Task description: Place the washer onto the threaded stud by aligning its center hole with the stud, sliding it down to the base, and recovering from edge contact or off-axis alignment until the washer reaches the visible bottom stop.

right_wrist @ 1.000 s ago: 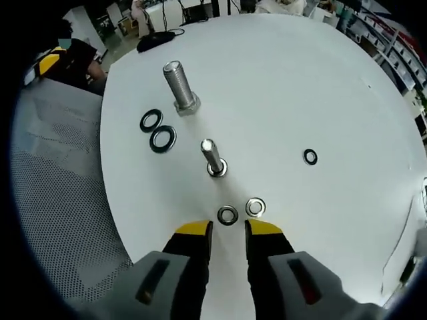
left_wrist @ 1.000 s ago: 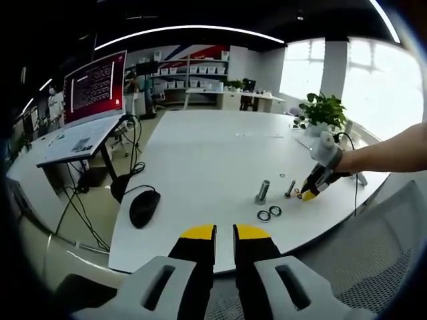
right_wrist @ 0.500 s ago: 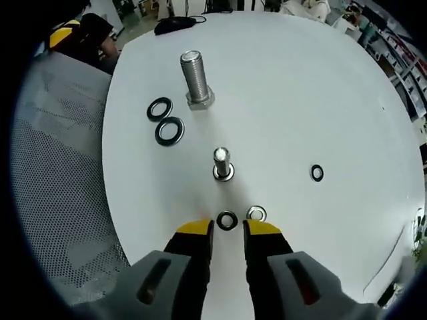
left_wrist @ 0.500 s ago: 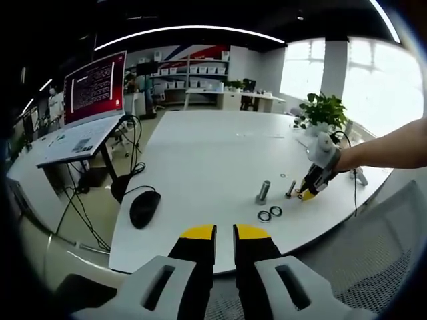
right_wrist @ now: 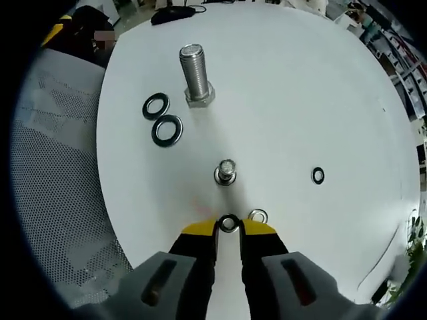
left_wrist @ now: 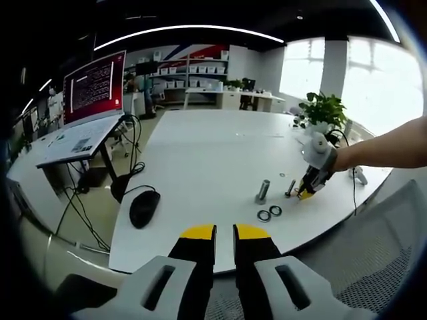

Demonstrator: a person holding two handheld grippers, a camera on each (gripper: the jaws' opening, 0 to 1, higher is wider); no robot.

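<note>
A small steel washer (right_wrist: 229, 223) lies on the white table (right_wrist: 300, 100), and my right gripper (right_wrist: 229, 229) has its yellow tips pressed against the washer's two sides. Just beyond stands the short threaded stud (right_wrist: 227, 172), upright on its base. A second small washer (right_wrist: 257, 216) lies beside the right tip. In the left gripper view, the right gripper (left_wrist: 310, 190) is held low next to the stud (left_wrist: 290, 189) by a person's arm. My left gripper (left_wrist: 225, 233) hangs before the table's near edge, its jaws together and holding nothing.
A big bolt (right_wrist: 194, 75) stands head-down past the stud, with two large dark washers (right_wrist: 161, 120) to its left. One more small washer (right_wrist: 318, 175) lies at the right. A mesh chair (right_wrist: 60, 173) borders the table's edge. A black mouse (left_wrist: 144, 207) and a potted plant (left_wrist: 323, 110) sit on the table.
My right gripper has moved forward and down, so the washer now sits between its tips, and its jaws have narrowed onto it. The left gripper has not moved.
</note>
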